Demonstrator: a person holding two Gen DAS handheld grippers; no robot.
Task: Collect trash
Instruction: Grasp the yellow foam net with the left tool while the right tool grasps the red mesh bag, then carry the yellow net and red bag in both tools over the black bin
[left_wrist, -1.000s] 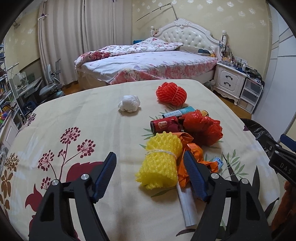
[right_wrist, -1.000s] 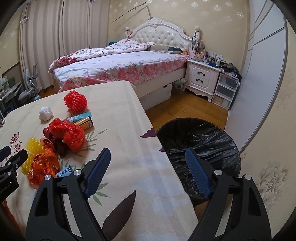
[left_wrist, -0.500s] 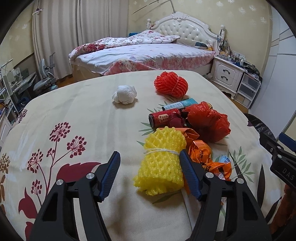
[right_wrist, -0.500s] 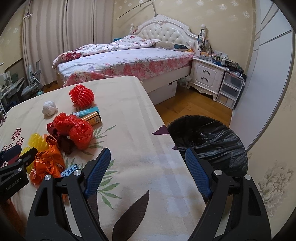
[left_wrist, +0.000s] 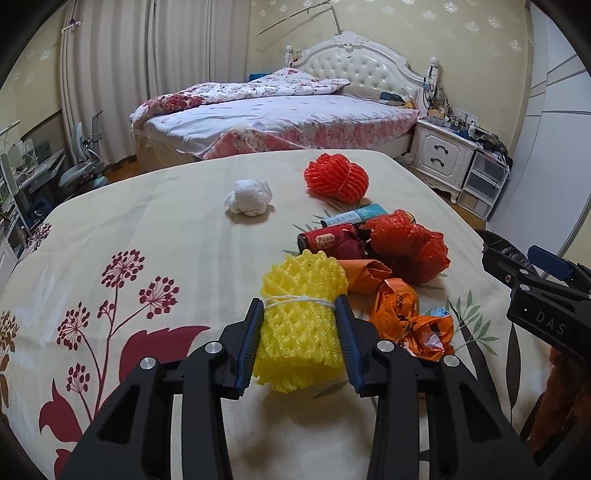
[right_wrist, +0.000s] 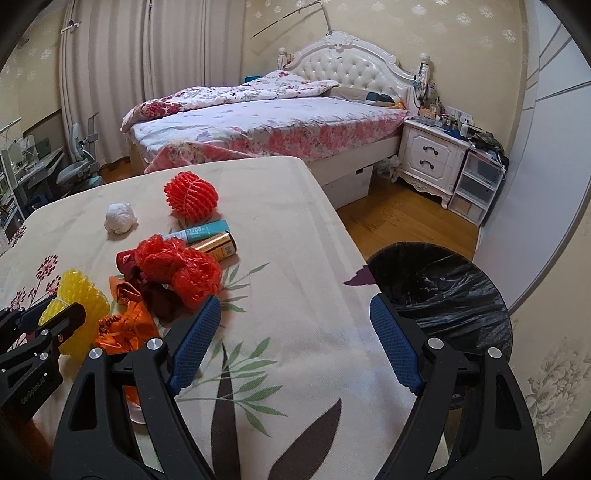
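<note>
A yellow foam net (left_wrist: 301, 317), tied with white string, lies on the flowered tablecloth (left_wrist: 147, 229). My left gripper (left_wrist: 298, 306) has the net between its closing jaws, and both blue pads press its sides at the string. To its right lie an orange bag (left_wrist: 406, 317), a red plastic bag (left_wrist: 406, 247), a red can (left_wrist: 325, 240), a teal tube (left_wrist: 358, 216), a red foam net (left_wrist: 336, 177) and a white tissue wad (left_wrist: 249, 197). My right gripper (right_wrist: 293, 301) stands open and empty over the table's right side, next to the black-lined bin (right_wrist: 439, 288).
A gold can (right_wrist: 218, 245) lies beside the teal tube. The bin stands on the wood floor (right_wrist: 399, 221) just off the table's right edge. Behind are a bed (right_wrist: 258, 125), a white nightstand (right_wrist: 428, 158), plastic drawers (right_wrist: 476, 188) and a desk chair (left_wrist: 79, 170).
The left jaws have drawn in from wide apart onto the yellow foam net, and the gripper came closer to it. The right gripper drifted sideways, still open.
</note>
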